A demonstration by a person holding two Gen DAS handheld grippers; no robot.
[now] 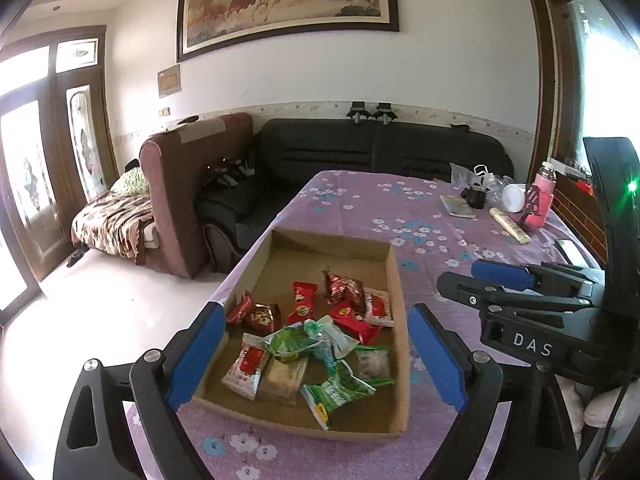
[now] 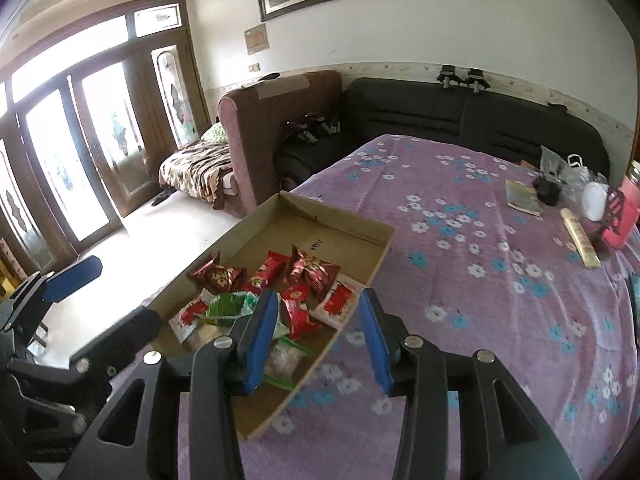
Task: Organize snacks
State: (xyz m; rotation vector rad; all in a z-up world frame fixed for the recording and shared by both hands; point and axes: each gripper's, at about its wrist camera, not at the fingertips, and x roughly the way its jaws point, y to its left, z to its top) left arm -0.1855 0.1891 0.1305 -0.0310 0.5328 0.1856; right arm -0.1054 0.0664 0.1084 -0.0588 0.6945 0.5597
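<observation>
- The left gripper (image 1: 312, 354) is spread wide and holds nothing, its blue pads (image 1: 196, 354) flanking the near end of the cardboard tray (image 1: 394, 280); the right gripper (image 2: 318, 340) is also parted and bare.
- The snacks (image 1: 316, 332) are a loose heap of red and green wrapped packets in the shallow tray, which sits at the table's (image 2: 480, 280) left edge on a purple flowered cloth.
- Both grippers hover low over the tray, the right one straddling its right wall.
- Packet print is too blurred to read; the right gripper's pad hides some packets.
</observation>
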